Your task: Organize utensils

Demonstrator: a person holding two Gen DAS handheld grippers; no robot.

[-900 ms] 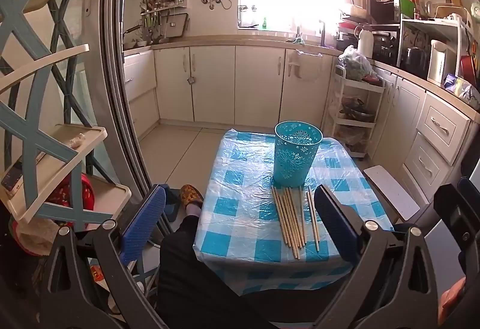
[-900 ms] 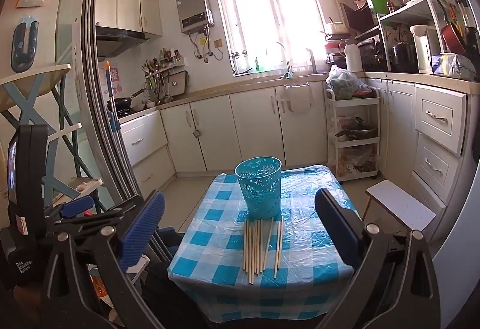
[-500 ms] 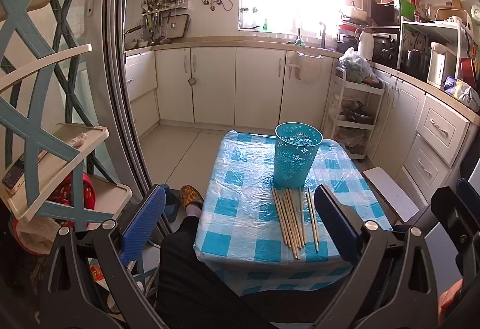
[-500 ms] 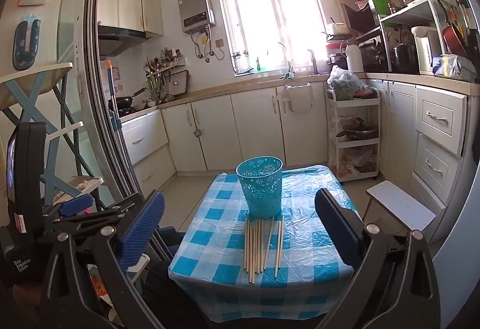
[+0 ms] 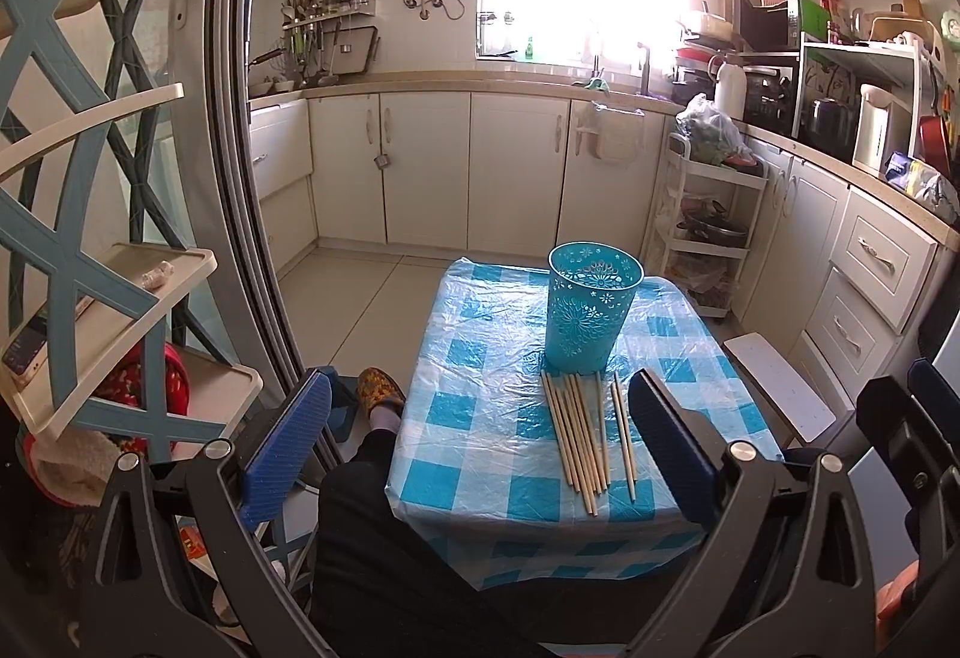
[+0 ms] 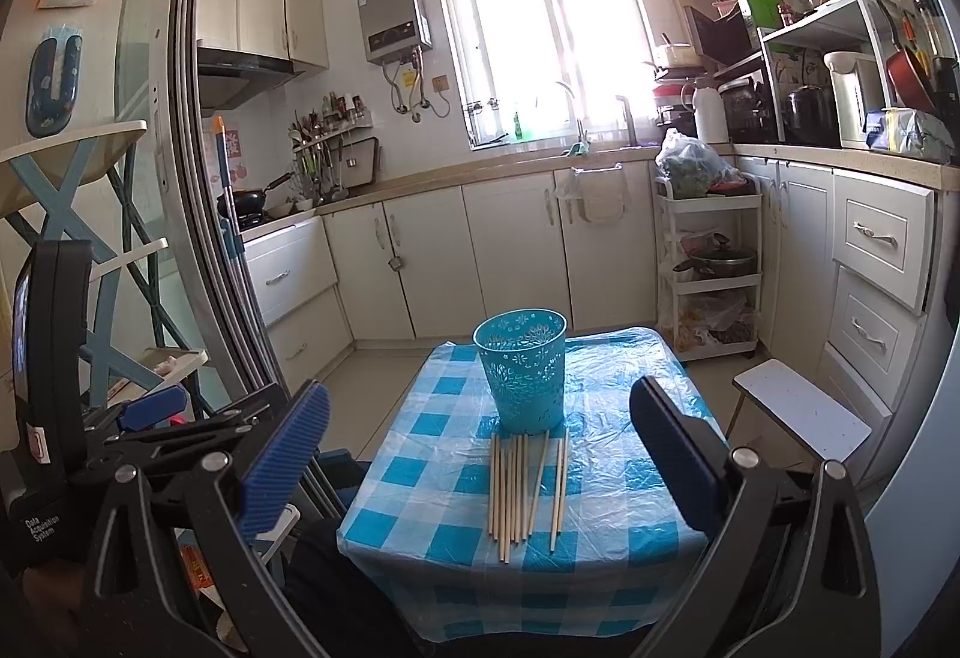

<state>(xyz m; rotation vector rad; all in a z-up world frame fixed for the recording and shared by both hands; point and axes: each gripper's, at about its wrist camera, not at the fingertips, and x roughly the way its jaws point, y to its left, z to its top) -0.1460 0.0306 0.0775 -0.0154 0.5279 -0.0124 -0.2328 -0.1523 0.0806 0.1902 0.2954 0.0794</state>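
left gripper [image 5: 480,430]: we've got it held back from the table, blue pads spread wide, nothing between them and touching nothing.
left fingers [image 5: 288,439]: the left pad sits out over the floor side, the right pad lines up with the table's right part near the chopsticks, but above them, not on them.
right gripper [image 6: 480,433]: same deal, pads wide apart and empty, hanging in front of the table.
right fingers [image 6: 675,454]: this pad sits over the table's right edge in view; the other one is off the left side, next to our left gripper's body.
shelf rack [image 5: 108,298]: far left, blue cross-braced with cream trays, some small stuff on them.
sliding door frame [image 5: 240,178]: grey rails curving between the rack and the kitchen.
our leg [image 5: 384,538]: dark trousers and a patterned slipper, just left of the table.
table [image 5: 480,418]: small, blue-and-white checked cover with clear plastic on top.
chopsticks [image 5: 579,433]: wooden bunch lying flat on the near half of the table, roughly parallel, far ends almost at the basket's base; a pair lies a bit apart on the right.
basket [image 5: 591,313]: teal, cut-out pattern, upright behind the chopsticks, looks empty as far as we can see.
white stool [image 6: 801,415]: right of the table, close by.
trolley [image 6: 711,268]: white tiered cart with a pot, against the cabinets further back.
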